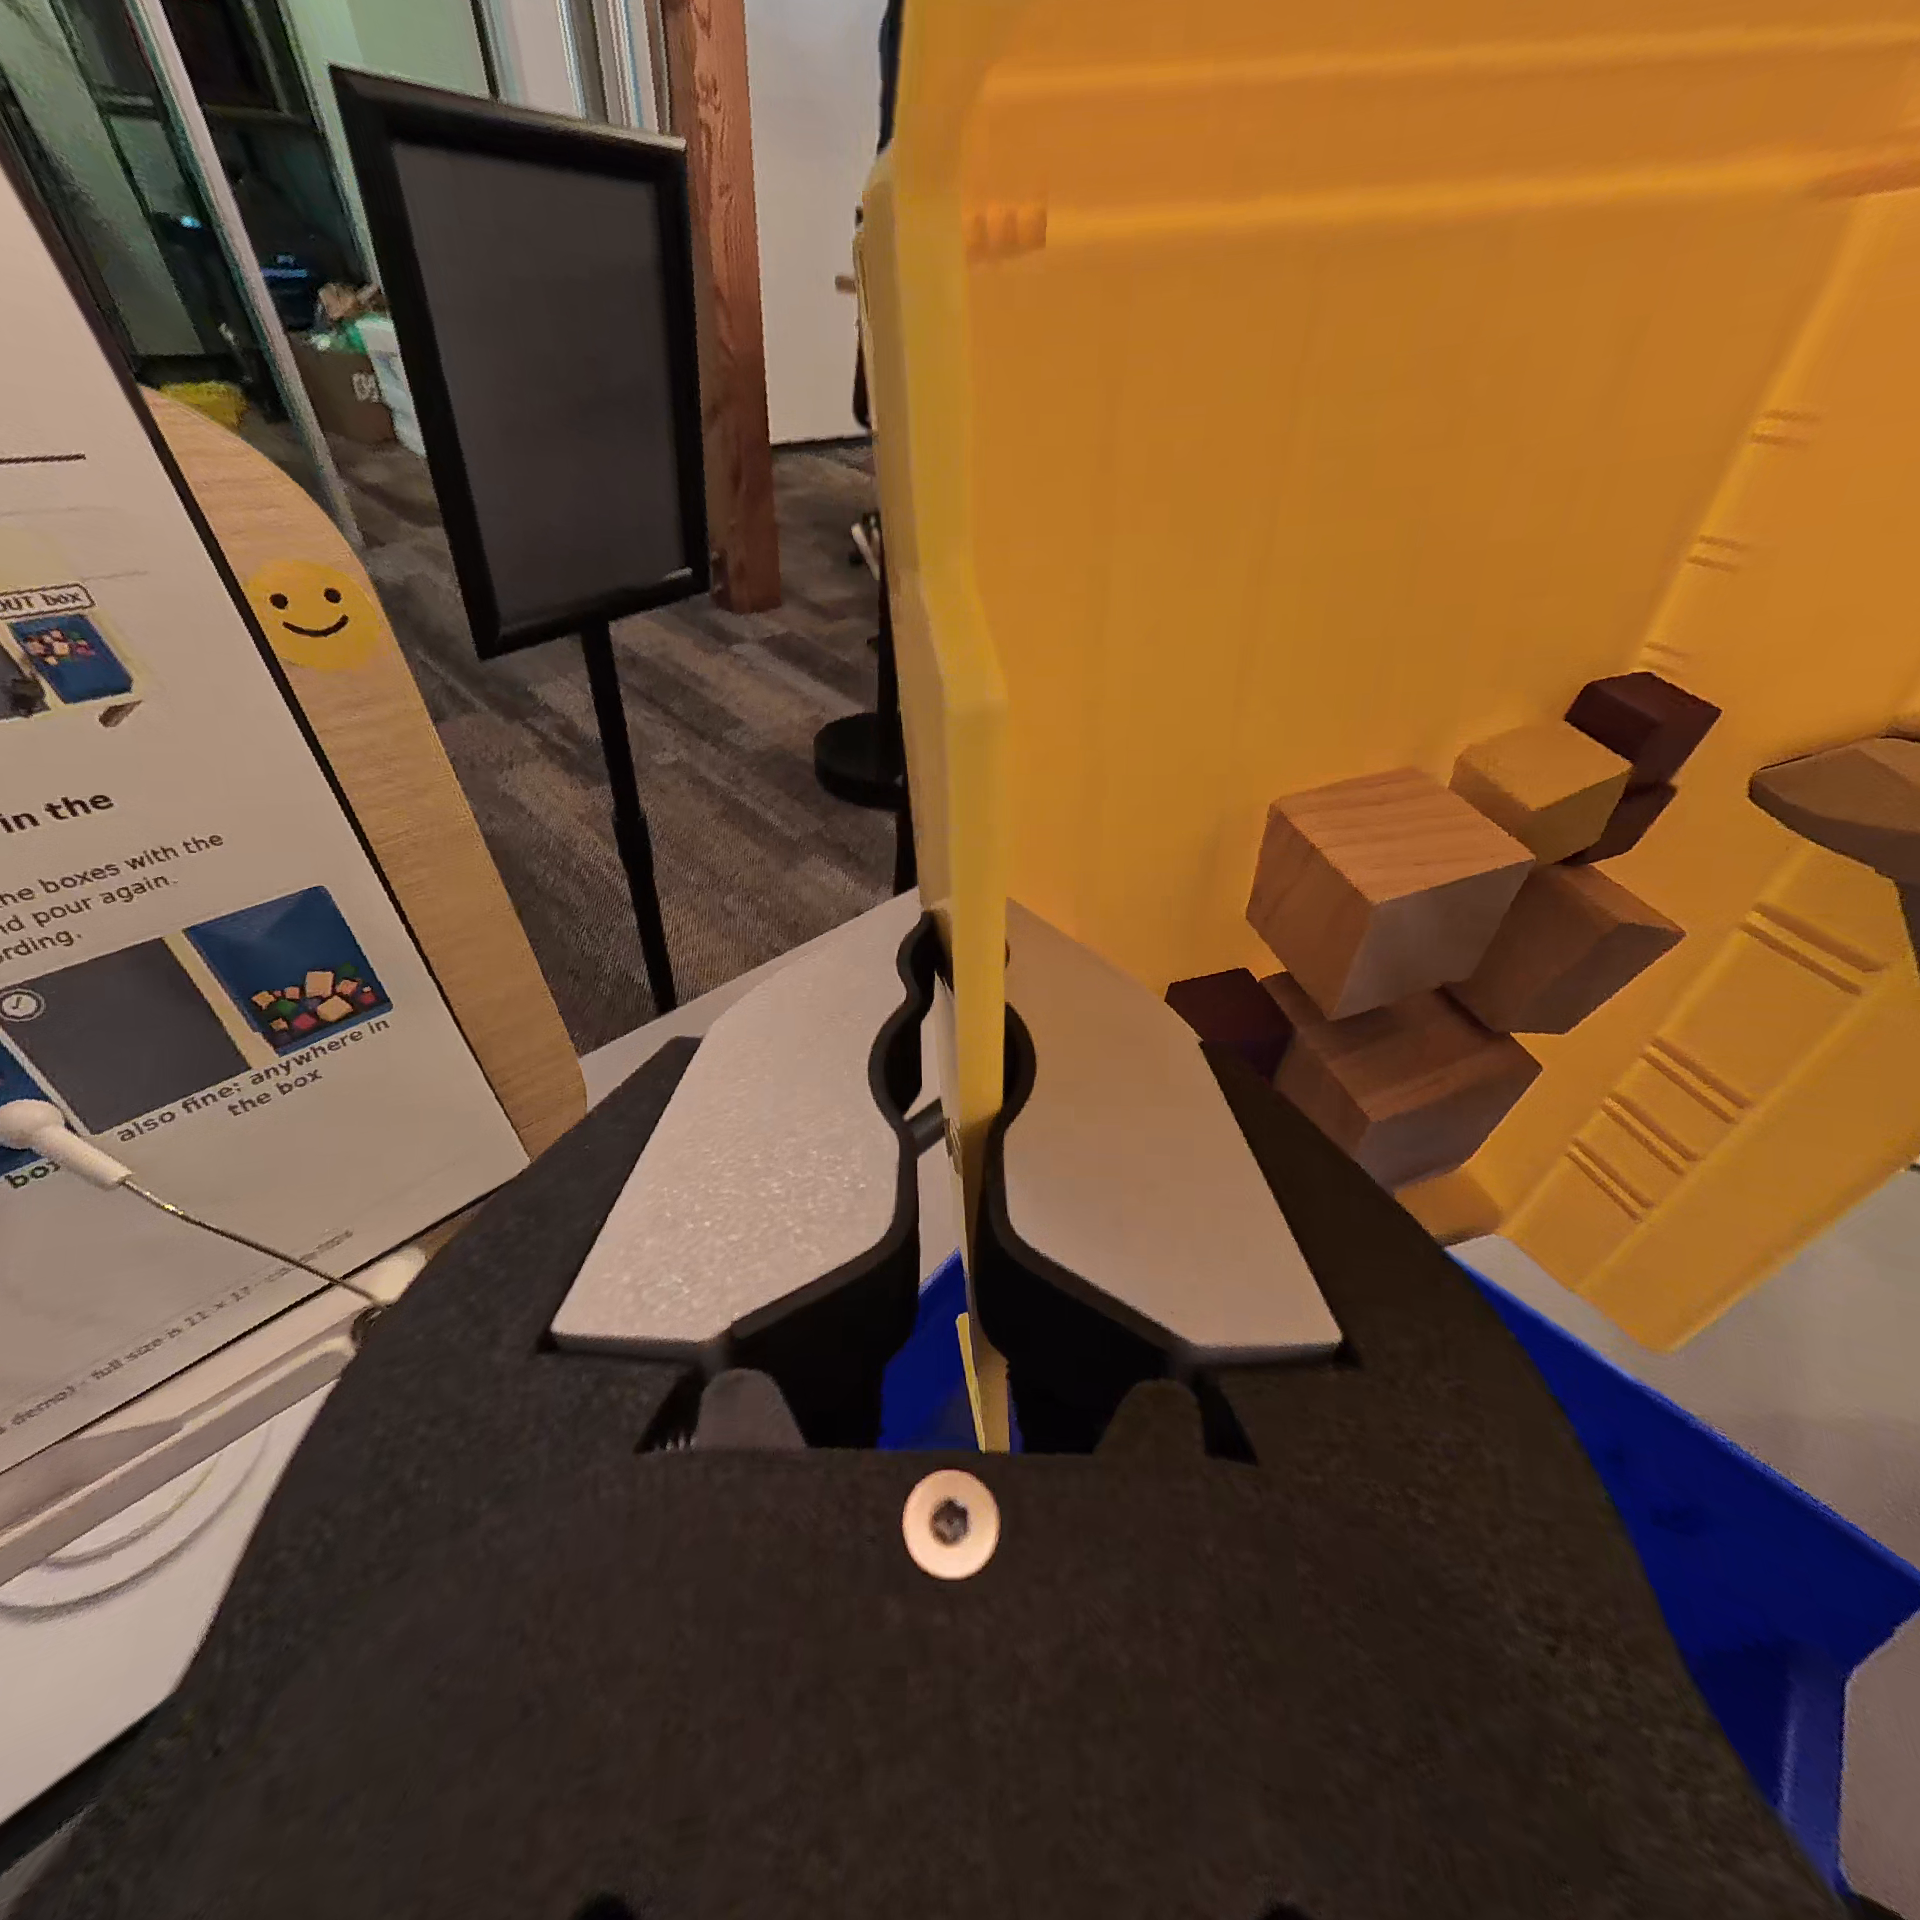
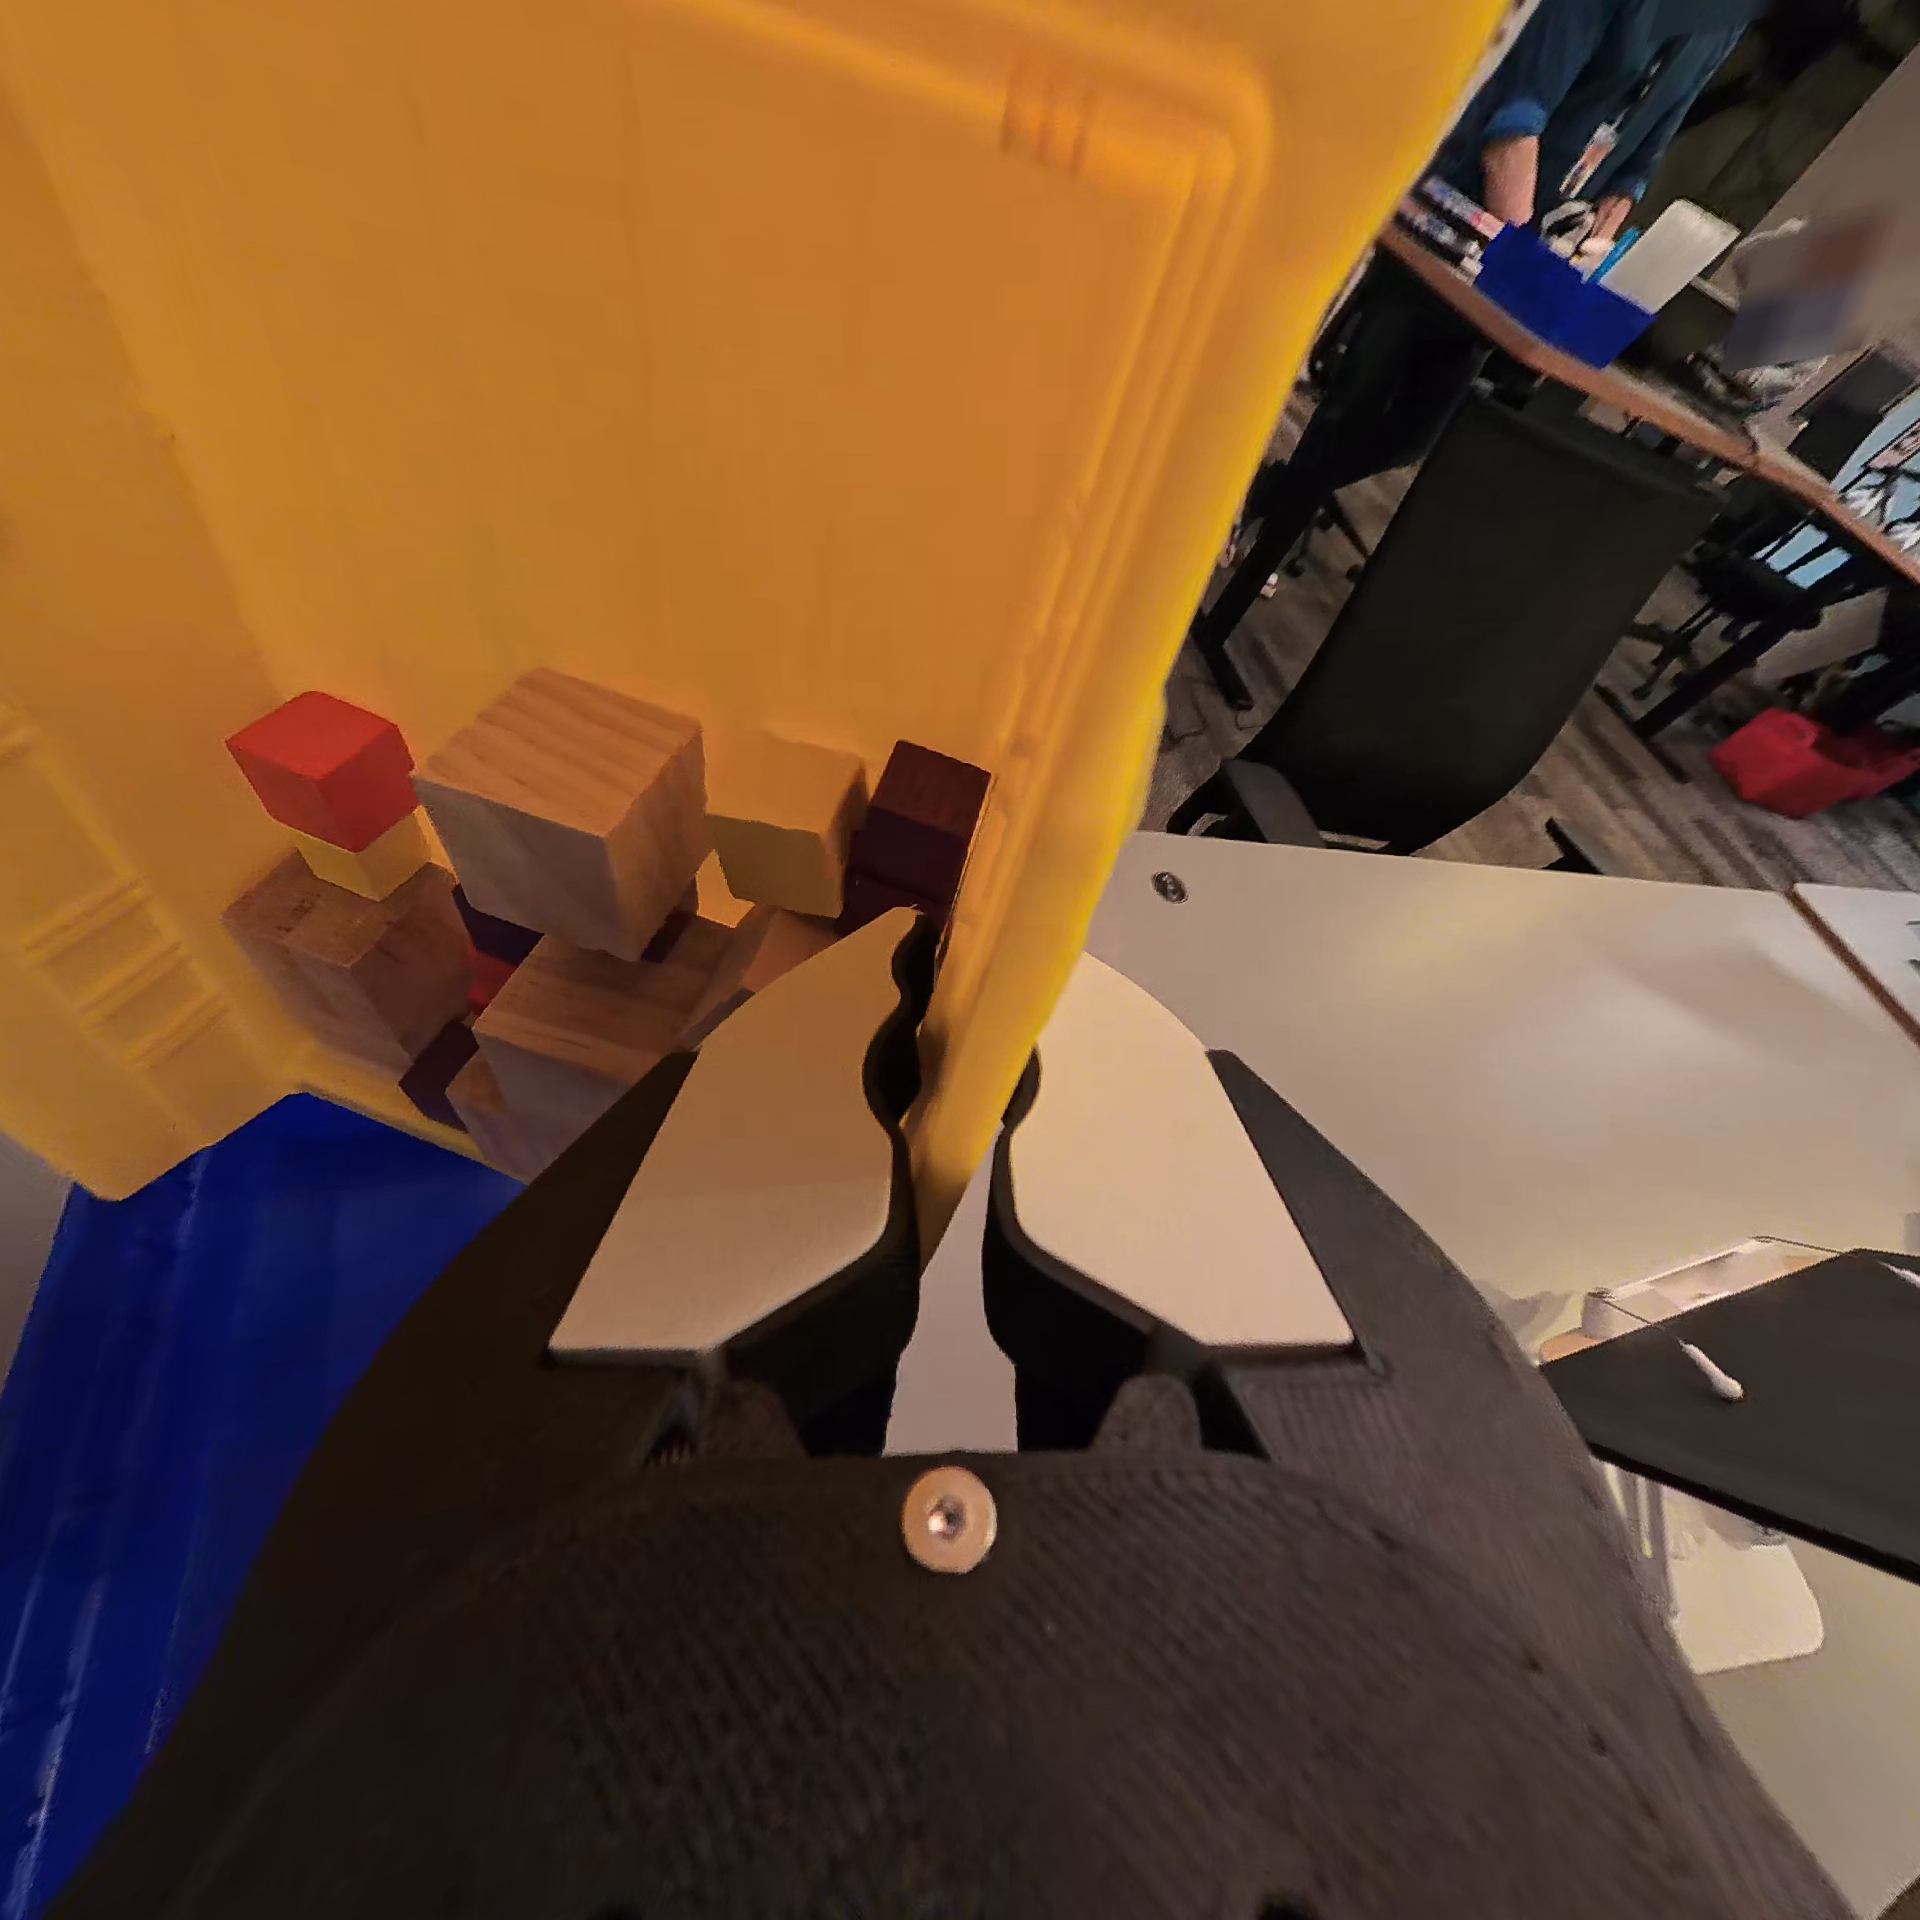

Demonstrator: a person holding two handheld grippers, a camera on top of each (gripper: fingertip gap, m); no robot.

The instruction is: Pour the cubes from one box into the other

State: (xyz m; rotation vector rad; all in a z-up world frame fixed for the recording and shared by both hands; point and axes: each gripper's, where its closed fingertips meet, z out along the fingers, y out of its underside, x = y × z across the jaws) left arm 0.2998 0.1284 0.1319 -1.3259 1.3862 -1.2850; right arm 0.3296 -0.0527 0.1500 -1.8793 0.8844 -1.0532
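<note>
While your left gripper [image 1: 971, 1039] and right gripper [image 2: 951, 1023] each pinch a side wall of the yellow box [image 1: 1351, 468], closed tight on the plastic, you hold it tipped above the blue box [image 2: 208, 1403]. Wooden cubes [image 2: 561, 810] crowd its lower edge.

Yellow box [image 1: 1351, 520] top cut off; bkgd person [image 2: 1600, 104] blurred.

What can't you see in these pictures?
- Inside of the blue box: both views, hidden by the grippers' bodies and the tipped yellow box.
- Lowest cubes: right view, behind the right gripper.
- How many cubes: piled, some hidden.
- Left gripper: its grip point hides the yellow wall's edge.
</note>
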